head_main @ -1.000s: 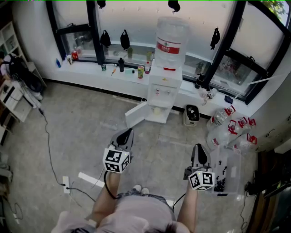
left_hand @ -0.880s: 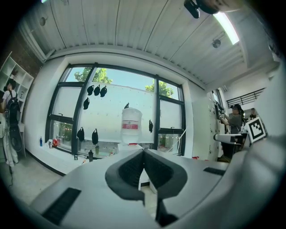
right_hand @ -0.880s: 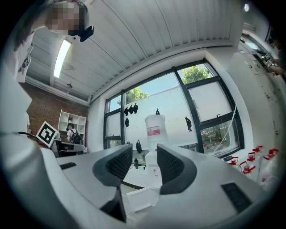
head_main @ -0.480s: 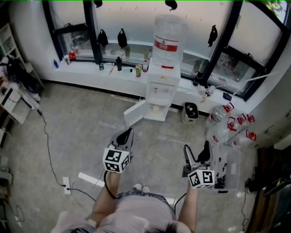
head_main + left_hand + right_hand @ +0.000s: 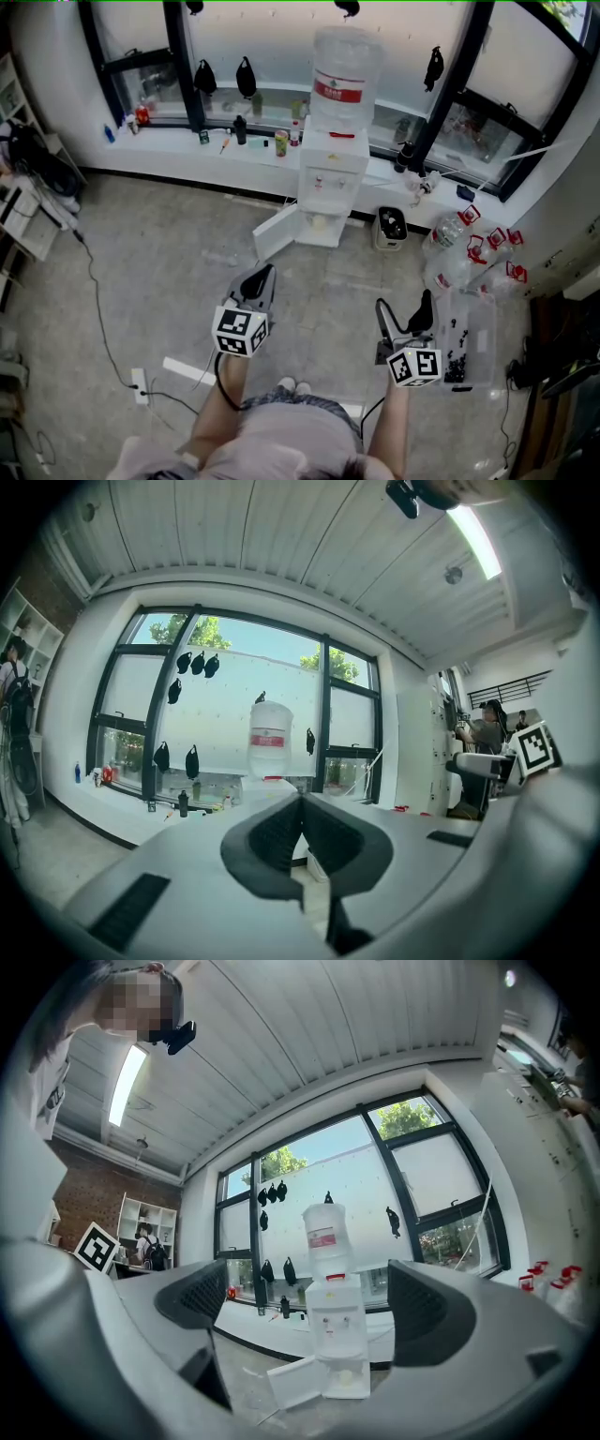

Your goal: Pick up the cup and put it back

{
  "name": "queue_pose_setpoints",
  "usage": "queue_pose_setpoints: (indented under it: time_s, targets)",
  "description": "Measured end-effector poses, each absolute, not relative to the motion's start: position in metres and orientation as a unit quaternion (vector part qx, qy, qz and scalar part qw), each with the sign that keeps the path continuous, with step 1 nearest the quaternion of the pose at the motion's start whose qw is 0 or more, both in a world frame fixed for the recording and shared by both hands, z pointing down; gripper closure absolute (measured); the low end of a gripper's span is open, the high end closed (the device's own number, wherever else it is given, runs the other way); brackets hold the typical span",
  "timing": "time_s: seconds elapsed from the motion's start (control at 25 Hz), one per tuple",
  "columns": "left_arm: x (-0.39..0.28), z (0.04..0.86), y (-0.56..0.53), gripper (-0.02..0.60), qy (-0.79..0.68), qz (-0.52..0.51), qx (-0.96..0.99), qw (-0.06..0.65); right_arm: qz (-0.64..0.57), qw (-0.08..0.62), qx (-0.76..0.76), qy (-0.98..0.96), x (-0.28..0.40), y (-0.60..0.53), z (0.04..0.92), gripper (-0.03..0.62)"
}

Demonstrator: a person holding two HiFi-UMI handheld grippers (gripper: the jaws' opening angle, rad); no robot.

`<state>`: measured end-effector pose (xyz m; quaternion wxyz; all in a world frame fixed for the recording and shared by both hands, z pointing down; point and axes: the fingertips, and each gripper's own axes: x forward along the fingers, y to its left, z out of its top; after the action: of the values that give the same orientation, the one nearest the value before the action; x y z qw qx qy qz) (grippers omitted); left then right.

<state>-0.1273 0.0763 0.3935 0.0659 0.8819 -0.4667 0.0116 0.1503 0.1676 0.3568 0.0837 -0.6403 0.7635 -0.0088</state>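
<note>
Far ahead by the window stands a white water dispenser [image 5: 330, 169] with a big bottle [image 5: 344, 66] on top. Its bottom cupboard door [image 5: 277, 234] hangs open to the left. What looks like a small pale cup [image 5: 323, 223] sits inside the cupboard, low down by the floor [image 5: 159, 262]. Near the person, the right gripper [image 5: 403, 305] points at the dispenser. Its jaws are opening wide and nothing is between them. The left gripper [image 5: 263, 274] has its jaws pressed together, with nothing in them. Both are well apart from the cup. A clear plastic box [image 5: 466, 337] lies on the floor just right of the right gripper.
</note>
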Motion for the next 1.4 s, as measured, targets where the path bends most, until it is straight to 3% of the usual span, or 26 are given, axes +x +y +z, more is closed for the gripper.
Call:
queue_pose_setpoints:
  time_s: [0.88, 1.4]
  targets:
    - [-0.156, 0.396, 0.04, 0.557, -0.46, 0.01, 0.886, 0.057, -0.012, 0.085, -0.648, 0.757, 0.123, 0.139, 0.369, 0.068]
    - [-0.116, 0.4, -0.024, 0.557, -0.452, 0.011, 0.89, 0.049, -0.009, 0.089, -0.649, 0.755, 0.156, 0.076, 0.378, 0.068]
